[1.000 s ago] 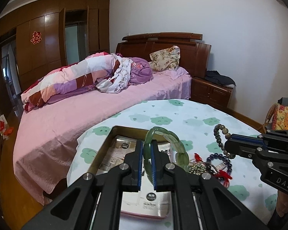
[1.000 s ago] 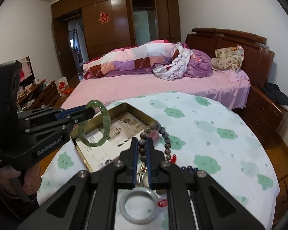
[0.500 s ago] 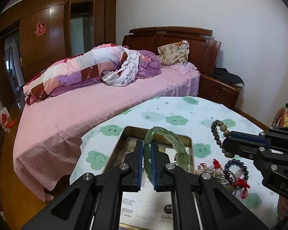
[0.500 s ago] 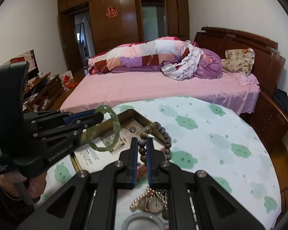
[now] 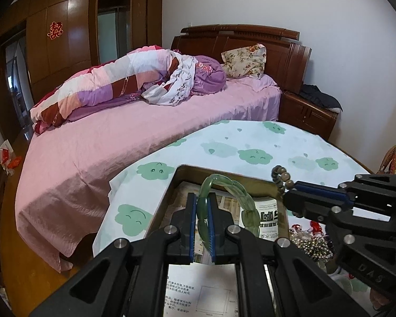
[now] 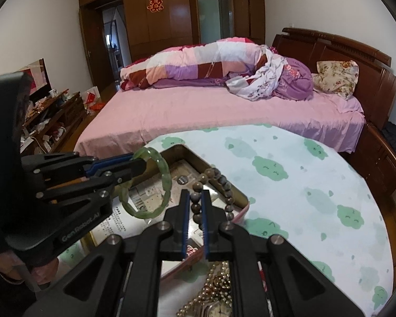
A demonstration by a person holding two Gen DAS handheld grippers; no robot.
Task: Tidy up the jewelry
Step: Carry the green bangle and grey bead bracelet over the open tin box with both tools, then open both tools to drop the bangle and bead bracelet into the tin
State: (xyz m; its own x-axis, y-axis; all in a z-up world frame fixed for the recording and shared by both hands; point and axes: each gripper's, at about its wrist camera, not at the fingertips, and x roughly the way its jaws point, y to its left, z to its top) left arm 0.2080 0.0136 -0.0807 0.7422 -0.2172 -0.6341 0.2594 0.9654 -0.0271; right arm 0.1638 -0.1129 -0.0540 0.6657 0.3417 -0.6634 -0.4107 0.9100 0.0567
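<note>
Green jade bangle (image 5: 233, 198) sits pinched between the blue pads of the left tool (image 5: 203, 211), held up over the open gold tin (image 5: 169, 198) lined with printed Chinese leaflets. "GenRoboAI" reads along the left tool's body in the right wrist view; "DAS" shows on the right tool's body in the left view. The right tool (image 6: 195, 206) is clamped on a brown bead bracelet (image 6: 219, 185), hovering over the tin's right edge. A wristwatch (image 6: 219, 310) lies on the cloud-print tabletop (image 6: 303, 185), near side.
</note>
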